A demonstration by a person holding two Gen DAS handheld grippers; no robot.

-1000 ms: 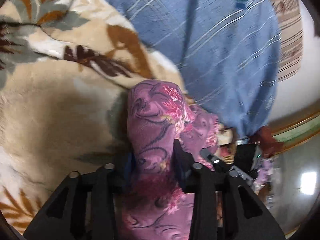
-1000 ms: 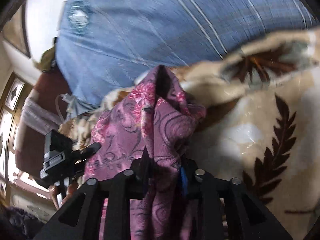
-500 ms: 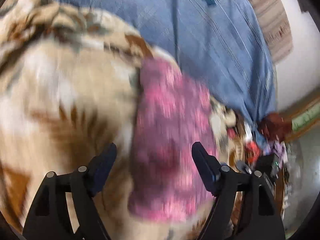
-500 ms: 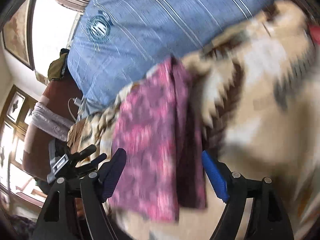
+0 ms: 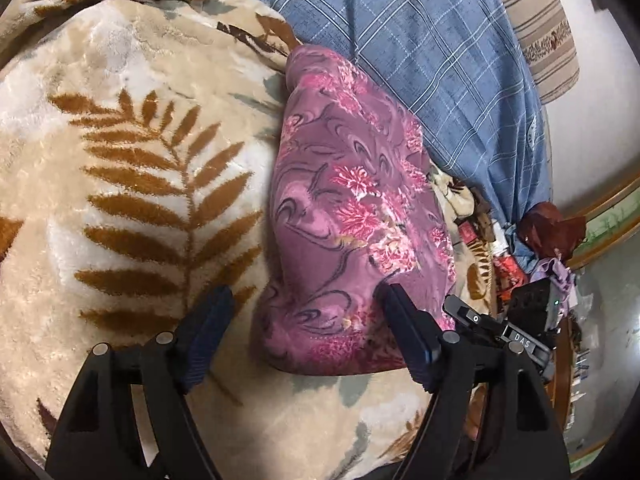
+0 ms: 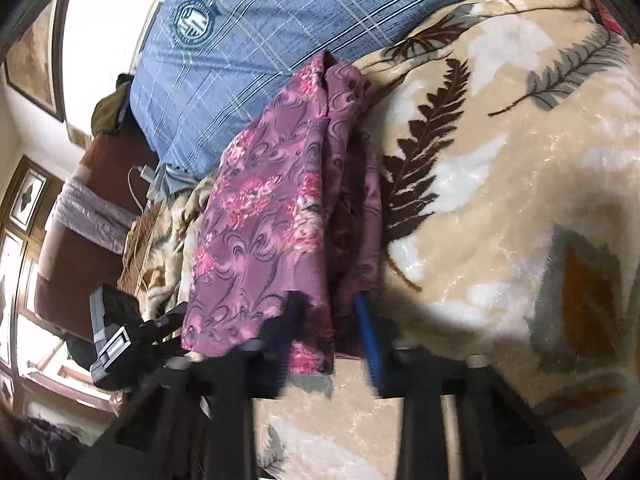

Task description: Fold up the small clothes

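Note:
A purple floral garment (image 5: 352, 216) lies folded in a long strip on the beige leaf-patterned blanket (image 5: 132, 184). My left gripper (image 5: 304, 312) is open, its jaws wide on either side of the garment's near end, holding nothing. In the right wrist view the same garment (image 6: 276, 216) lies ahead, and my right gripper (image 6: 328, 312) is open but narrower, its fingers blurred around the garment's near edge. The other gripper shows at each view's side, on the right of the left wrist view (image 5: 496, 332) and on the left of the right wrist view (image 6: 120, 340).
A blue plaid pillow (image 5: 440, 48) with a round crest lies just behind the garment; it also shows in the right wrist view (image 6: 248, 40). A striped pillow (image 5: 536, 28) sits behind it. Clutter and a wooden bed frame (image 5: 600, 216) lie past the blanket's edge.
Both grippers let go of the purple garment and opened. It dropped onto the blanket, and both grippers pulled back from it. The right gripper's jaws have narrowed since half a second ago.

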